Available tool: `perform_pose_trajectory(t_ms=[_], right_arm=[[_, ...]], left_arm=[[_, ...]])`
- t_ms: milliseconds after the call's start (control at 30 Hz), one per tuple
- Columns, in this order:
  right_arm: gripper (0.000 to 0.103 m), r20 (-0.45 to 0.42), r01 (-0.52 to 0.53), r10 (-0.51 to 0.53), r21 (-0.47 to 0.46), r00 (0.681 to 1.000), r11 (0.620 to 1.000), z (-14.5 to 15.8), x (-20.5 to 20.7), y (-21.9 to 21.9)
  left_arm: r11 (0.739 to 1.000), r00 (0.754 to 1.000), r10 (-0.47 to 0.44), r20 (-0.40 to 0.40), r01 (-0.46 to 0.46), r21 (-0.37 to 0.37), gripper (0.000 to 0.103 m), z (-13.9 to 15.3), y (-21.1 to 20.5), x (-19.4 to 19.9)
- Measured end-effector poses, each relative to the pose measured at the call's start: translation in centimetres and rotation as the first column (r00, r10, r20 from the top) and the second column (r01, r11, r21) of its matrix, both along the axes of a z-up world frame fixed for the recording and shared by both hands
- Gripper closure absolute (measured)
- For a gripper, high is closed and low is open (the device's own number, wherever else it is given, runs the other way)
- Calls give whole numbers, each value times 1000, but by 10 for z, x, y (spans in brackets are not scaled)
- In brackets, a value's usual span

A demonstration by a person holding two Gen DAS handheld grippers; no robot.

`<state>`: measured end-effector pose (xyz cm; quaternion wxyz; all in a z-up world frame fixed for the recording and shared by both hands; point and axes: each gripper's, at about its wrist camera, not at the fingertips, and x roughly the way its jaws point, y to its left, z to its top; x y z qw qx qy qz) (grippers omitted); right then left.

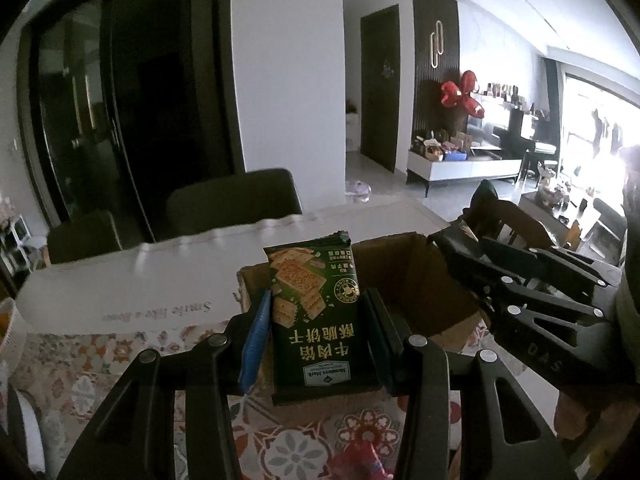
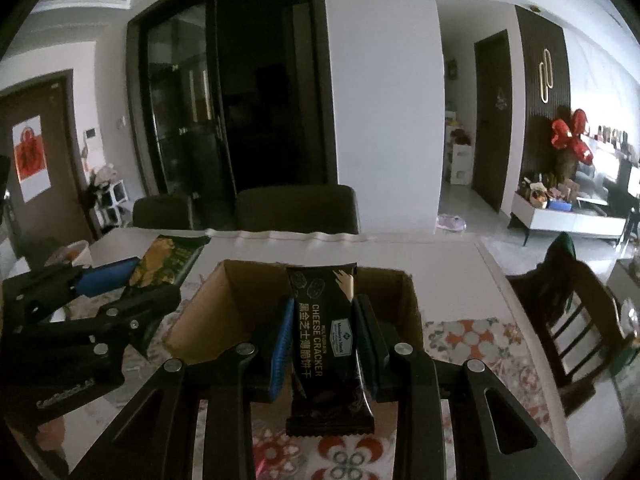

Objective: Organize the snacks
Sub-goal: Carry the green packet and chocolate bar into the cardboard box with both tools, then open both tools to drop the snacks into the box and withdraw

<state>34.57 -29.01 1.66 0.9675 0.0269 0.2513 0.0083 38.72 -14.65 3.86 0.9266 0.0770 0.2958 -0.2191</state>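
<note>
Left gripper [image 1: 316, 312], black linkage frame with blue ribbed pads, clamped on a glossy dark green cracker packet [image 1: 316, 316] printed with square crackers and Chinese text; packet stands upright between the pads, sealed crimped edge at top, held above the near left corner of the box. Right gripper [image 2: 322, 332], same black build and blue pads, clamped on a slim black foil cheese cracker packet [image 2: 328, 344] with white lettering; packet upright, serrated bottom edge hanging toward camera, top reaching over the near wall of the box.

Open brown cardboard box [image 2: 236, 300], rectangular, flaps up, plain matte inner walls; both packets are held over or at its rim, not inside. Box floor mostly hidden behind grippers, contents cannot tell.

Box sits on a tablecloth with floral tile pattern [image 2: 460, 336] in red, orange and grey, laid over a white tabletop [image 1: 140, 280] with faint script lettering near the cloth edge. Something red [image 1: 360, 460] on the cloth near bottom, blurred.

Dark upholstered chair backs [image 2: 296, 208] across the table; a dark wooden slat-back chair [image 2: 572, 328] at the right end. Beyond: white pillar wall [image 2: 380, 100], dark glass-door cabinet [image 2: 180, 112], red balloon decoration [image 2: 568, 136], low white TV console [image 2: 572, 220] with clutter on top, pale glossy tile floor.
</note>
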Motion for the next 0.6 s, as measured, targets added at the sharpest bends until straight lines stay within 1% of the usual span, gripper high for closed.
perform_pose_trajectory(t_ms=[233, 333, 400, 467, 500, 533, 600], right_arm=[[72, -72, -17, 19, 28, 997, 999, -9, 35, -11], [72, -101, -13, 16, 29, 995, 999, -15, 51, -14], [72, -117, -15, 20, 41, 993, 999, -19, 58, -17], [71, -127, -10, 16, 41, 992, 999, -22, 63, -18], [68, -134, -8, 13, 39, 991, 999, -25, 64, -19], [57, -140, -4, 9, 37, 990, 999, -26, 64, -19], [46, -135, 14, -10, 33, 991, 999, -26, 65, -20]], left_arm=[[1000, 994, -14, -111, 13, -5, 58, -18, -9, 38], [1000, 993, -9, -116, 8, -3, 57, -24, -13, 47], [1000, 994, 0, -105, 1, 12, 53, -27, -16, 51], [1000, 995, 11, -98, -10, 16, 40, -27, -17, 52], [1000, 996, 17, -92, -15, 17, 39, -28, -18, 53], [1000, 996, 18, -88, -17, 17, 38, -27, -18, 54], [1000, 996, 20, -83, -18, 25, 33, -26, -18, 52]])
